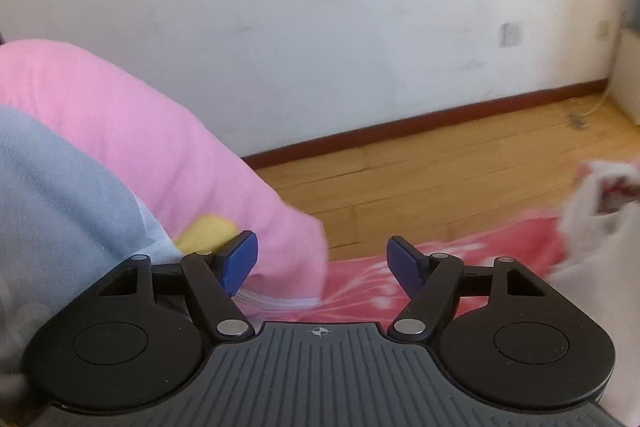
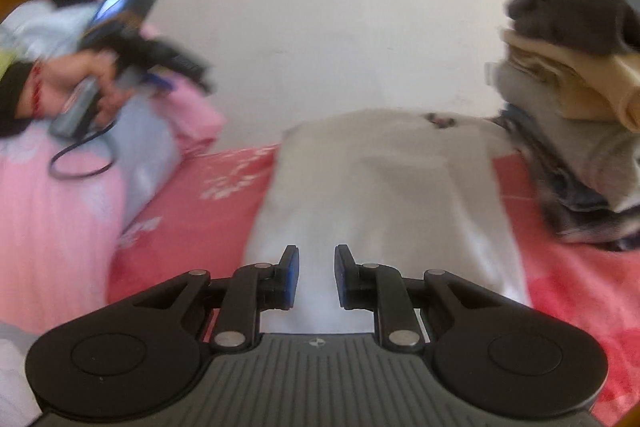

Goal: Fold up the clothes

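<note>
Two tools are in use, one in each hand. In the right wrist view, at far left, the left hand [image 2: 86, 83] is seen gripping the left tool [image 2: 160, 67], blurred, above a pink quilt [image 2: 60, 211] and one pale blue pillow [image 2: 148, 143]. One black cable [image 2: 80, 163] is looped below that hand.

In the left wrist view the left tool [image 1: 322, 259] is seen with its jaws wide apart and nothing between them; the quilt [image 1: 160, 131] lies just beyond its left finger [image 1: 240, 263], beside one yellow patch [image 1: 206, 233]. Whether the finger touches the quilt cannot be told. The wooden floor [image 1: 440, 171] and a white wall [image 1: 320, 7] are seen past it.

In the middle of the right wrist view one white garment [image 2: 384, 195] is laid out on the red bed sheet [image 2: 192, 219], its far end toward the wall. The right tool [image 2: 316, 275] is held over its near end with jaws narrow, a gap showing between the two blue pads [image 2: 292, 279]; white cloth is seen in that gap, but whether it is pinched cannot be told.

At the right, one stack of folded clothes [image 2: 580, 131] rests on the sheet just beside the garment; at least four layers are counted: dark grey, beige, light grey and dark blue.
</note>
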A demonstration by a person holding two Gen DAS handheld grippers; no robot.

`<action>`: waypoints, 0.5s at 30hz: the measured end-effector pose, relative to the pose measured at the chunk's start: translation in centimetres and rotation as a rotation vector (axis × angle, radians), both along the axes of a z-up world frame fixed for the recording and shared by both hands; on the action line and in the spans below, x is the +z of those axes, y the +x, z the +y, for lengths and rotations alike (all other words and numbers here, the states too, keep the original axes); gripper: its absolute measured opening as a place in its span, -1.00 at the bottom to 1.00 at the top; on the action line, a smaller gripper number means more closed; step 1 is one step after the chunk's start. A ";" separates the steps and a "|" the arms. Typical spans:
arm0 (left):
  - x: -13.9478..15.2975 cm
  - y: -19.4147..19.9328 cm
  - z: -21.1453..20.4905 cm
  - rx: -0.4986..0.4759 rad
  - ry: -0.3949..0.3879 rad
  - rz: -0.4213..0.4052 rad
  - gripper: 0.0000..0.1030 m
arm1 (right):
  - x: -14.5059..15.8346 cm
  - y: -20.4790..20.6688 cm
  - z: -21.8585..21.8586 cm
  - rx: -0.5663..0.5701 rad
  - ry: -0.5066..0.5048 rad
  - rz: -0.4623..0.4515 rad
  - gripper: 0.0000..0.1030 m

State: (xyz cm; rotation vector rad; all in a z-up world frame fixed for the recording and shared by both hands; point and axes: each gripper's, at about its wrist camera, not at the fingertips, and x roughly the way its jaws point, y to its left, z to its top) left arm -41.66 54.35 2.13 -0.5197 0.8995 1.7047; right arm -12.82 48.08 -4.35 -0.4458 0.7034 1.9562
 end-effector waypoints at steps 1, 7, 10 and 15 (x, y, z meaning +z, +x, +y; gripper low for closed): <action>-0.8 1.1 0.3 -0.016 -0.016 0.033 0.49 | -0.2 0.3 0.4 -0.020 -0.003 0.006 -0.60; -0.8 10.1 0.6 -0.175 -0.017 -0.037 0.62 | -0.8 2.6 0.4 -0.095 0.006 0.030 -0.60; 0.5 12.5 -0.1 -0.216 0.029 -0.103 0.64 | -0.7 2.8 -0.2 -0.113 0.004 0.040 -0.60; -0.7 14.9 -0.8 -0.258 -0.040 -0.243 0.65 | -1.4 2.4 -0.2 -0.133 -0.025 0.045 -0.60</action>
